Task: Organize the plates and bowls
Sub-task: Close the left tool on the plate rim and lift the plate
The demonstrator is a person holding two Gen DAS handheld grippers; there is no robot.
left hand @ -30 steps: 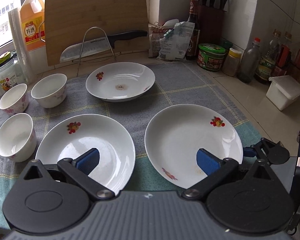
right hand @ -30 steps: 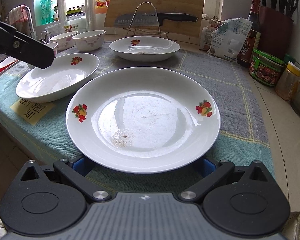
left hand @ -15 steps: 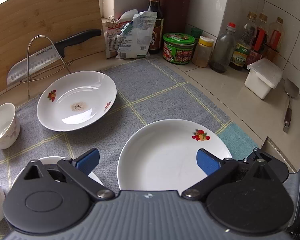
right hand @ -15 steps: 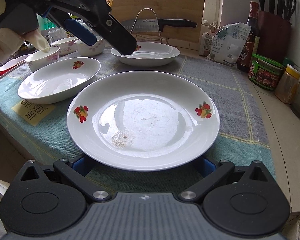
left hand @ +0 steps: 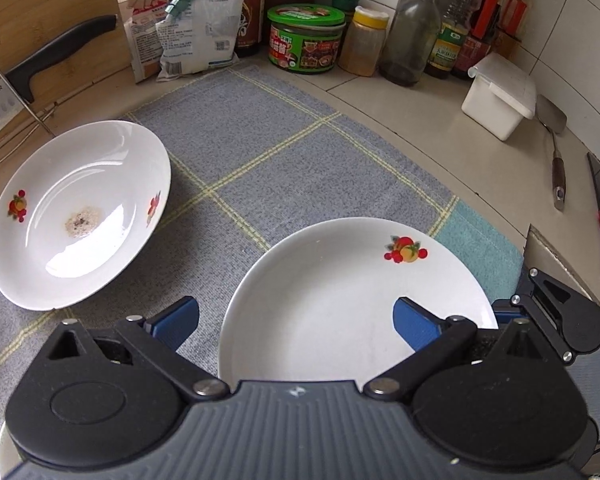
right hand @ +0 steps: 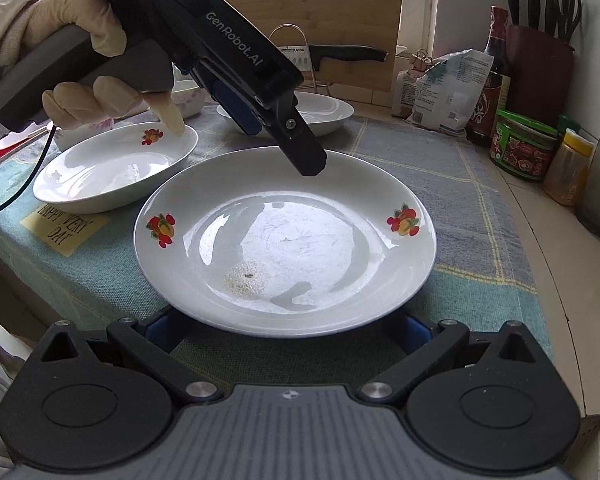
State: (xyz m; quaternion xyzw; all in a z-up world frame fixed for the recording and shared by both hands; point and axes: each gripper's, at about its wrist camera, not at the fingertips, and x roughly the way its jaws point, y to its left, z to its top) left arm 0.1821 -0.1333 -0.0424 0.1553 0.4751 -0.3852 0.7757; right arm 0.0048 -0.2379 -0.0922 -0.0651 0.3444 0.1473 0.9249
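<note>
A white plate with fruit prints (right hand: 284, 240) lies nearest on the checked cloth; the left wrist view shows this plate (left hand: 340, 300) too. My right gripper (right hand: 290, 330) is open, its blue fingertips low at either side of the plate's near rim and partly hidden under it. My left gripper (right hand: 276, 132), held by a gloved hand, hovers open above the plate's far rim; in its own view the left gripper (left hand: 296, 320) spans the plate's left part. A second plate (right hand: 112, 168) sits to the left. A third, stained plate (left hand: 80, 212) lies farther back.
Bowls (right hand: 188, 100) stand behind the gloved hand. A knife on a wire rack (right hand: 340, 54) leans at a cutting board. Bags, a green-lidded jar (left hand: 304, 38), bottles, a white box (left hand: 500, 96) and a spatula (left hand: 556, 160) line the counter's back and right.
The left gripper has swung right and come over the near plate, so the bowls and the left plate left its view. The right gripper has barely moved at the plate's near rim.
</note>
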